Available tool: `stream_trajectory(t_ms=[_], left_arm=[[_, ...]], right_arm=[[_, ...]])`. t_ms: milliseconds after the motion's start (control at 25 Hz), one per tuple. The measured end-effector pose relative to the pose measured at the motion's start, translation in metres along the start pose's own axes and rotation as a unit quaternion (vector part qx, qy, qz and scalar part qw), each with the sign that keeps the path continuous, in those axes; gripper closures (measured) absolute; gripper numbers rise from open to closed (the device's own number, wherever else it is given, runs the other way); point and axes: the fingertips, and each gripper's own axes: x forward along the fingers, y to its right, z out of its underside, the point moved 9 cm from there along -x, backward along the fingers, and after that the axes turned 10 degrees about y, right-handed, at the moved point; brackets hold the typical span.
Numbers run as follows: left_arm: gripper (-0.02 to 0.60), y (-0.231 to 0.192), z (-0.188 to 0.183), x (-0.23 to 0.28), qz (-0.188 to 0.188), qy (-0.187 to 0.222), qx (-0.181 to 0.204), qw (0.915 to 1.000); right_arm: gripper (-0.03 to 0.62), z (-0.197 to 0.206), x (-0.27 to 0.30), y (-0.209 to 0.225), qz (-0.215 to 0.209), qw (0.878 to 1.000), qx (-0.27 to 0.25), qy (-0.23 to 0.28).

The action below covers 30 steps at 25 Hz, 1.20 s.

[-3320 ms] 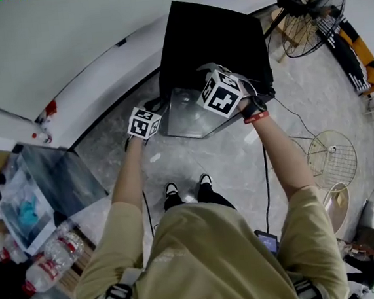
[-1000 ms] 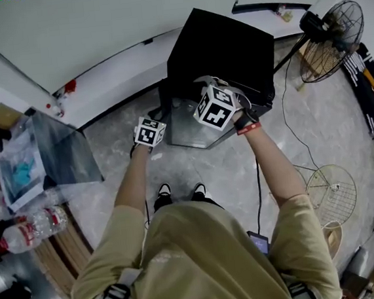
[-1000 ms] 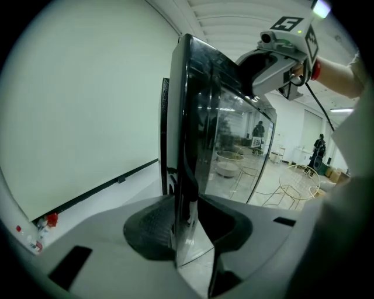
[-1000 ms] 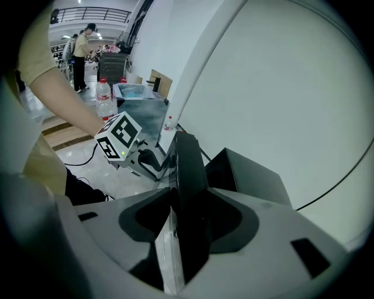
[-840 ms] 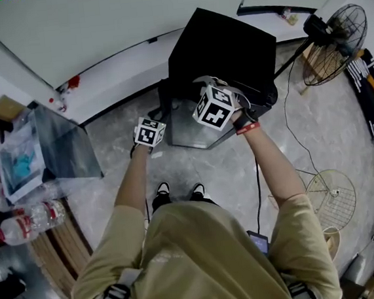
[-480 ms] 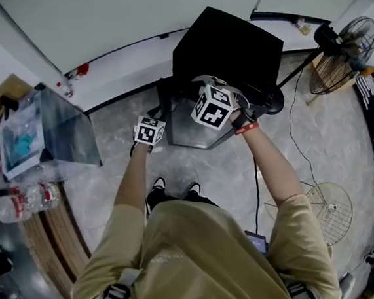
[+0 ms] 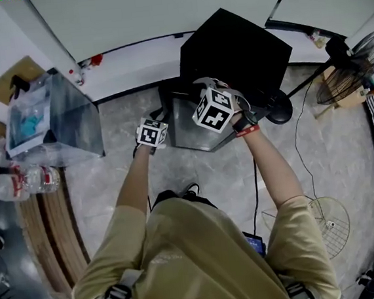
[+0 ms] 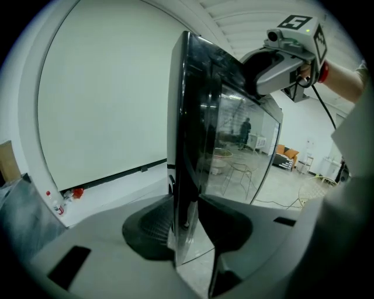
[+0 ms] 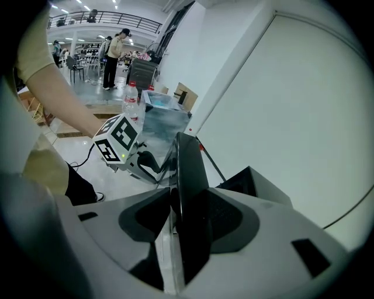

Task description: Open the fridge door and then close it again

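A small black fridge (image 7: 233, 49) stands on the floor against the white wall, its glass door (image 7: 195, 128) swung open toward me. My left gripper (image 7: 153, 126) holds the door's left edge, and in the left gripper view the door (image 8: 234, 140) runs upright between the pads of that gripper (image 8: 187, 225). My right gripper (image 7: 214, 103) grips the door's top edge. In the right gripper view the thin door edge (image 9: 190, 169) is pinched in that gripper (image 9: 175, 216), with the fridge body (image 9: 257, 181) behind.
A clear plastic box (image 7: 49, 119) and water bottles (image 7: 13, 185) lie on the left. A standing fan (image 7: 356, 63) is at the right, with its round base (image 7: 279, 110) near the fridge. A wire fan guard (image 7: 312, 222) and a black cable (image 7: 255, 185) lie on the marble floor.
Both grippers keep their hold on the door and have shifted slightly sideways with it. The head view has swung, so the plastic box has moved up and the fan toward the right edge.
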Motion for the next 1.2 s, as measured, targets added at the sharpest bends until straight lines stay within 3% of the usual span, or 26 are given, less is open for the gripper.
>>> stream_trajectory(t_ms=[1080, 1200], left_arm=[[0.456, 0.075, 0.041, -0.08, -0.114, -0.008, -0.053, 0.992], [0.456, 0.085, 0.043, -0.085, -0.115, 0.007, -0.054, 0.9918]], right_arm=[[0.384, -0.006, -0.039, -0.064, -0.064, 0.995, -0.075, 0.02], [0.383, -0.003, -0.044, -0.07, -0.065, 0.994, -0.08, 0.027]])
